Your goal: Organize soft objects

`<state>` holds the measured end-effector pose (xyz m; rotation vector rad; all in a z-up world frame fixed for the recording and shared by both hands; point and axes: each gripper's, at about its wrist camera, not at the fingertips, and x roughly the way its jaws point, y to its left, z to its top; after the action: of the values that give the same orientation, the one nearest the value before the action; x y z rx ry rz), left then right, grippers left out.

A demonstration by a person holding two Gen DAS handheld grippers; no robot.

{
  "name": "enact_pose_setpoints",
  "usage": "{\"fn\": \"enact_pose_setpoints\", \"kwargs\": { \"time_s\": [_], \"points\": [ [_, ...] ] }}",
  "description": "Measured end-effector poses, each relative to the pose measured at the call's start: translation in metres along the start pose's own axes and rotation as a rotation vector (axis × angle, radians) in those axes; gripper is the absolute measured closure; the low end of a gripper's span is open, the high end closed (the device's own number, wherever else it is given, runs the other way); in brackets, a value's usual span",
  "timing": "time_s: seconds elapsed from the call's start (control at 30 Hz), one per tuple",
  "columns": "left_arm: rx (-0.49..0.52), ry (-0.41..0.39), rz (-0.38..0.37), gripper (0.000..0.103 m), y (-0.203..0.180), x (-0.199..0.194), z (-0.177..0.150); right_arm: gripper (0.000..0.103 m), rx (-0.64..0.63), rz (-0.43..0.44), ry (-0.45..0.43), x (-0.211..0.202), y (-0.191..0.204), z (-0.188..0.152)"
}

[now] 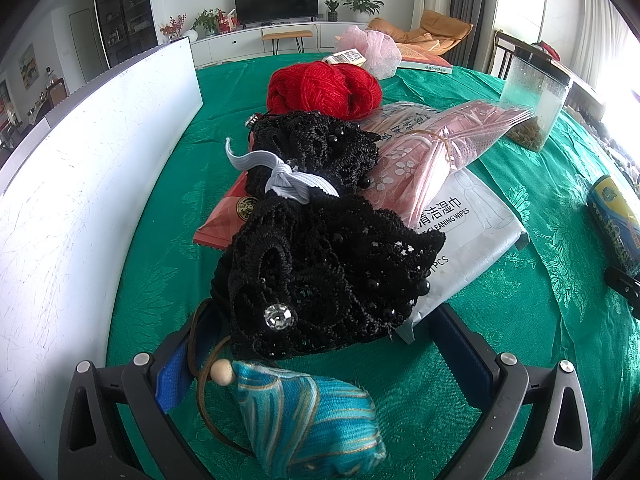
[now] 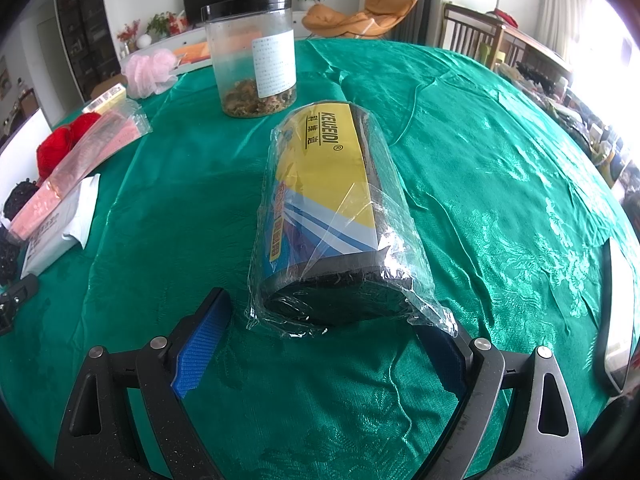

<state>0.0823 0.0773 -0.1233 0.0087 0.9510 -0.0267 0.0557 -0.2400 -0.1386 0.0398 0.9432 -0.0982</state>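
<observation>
In the left wrist view, a black lace bundle tied with a white elastic band lies on the green tablecloth. A teal embroidered sachet with a wooden bead and brown cord rests near the camera, between the fingers. My left gripper is open, its tips on either side of the lace's near end, and the cord crosses the left pad. Behind lie red yarn and a pink mesh pouf. In the right wrist view, my right gripper is open around the near end of a plastic-wrapped roll with a yellow and blue label.
A white board stands along the left. A wipes packet, a pink bag and a red packet sit under and beside the lace. A clear jar stands behind the roll. A white rim shows at far right.
</observation>
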Motion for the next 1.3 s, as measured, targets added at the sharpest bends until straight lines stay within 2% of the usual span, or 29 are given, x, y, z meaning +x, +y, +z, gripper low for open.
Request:
{"fn": "enact_pose_setpoints", "kwargs": {
  "time_s": [1.3],
  "points": [
    [0.0, 0.0, 0.0, 0.0, 0.0, -0.0002, 0.0002, 0.01, -0.007, 0.007, 0.023, 0.0002, -0.0027, 0.0009]
  ]
}}
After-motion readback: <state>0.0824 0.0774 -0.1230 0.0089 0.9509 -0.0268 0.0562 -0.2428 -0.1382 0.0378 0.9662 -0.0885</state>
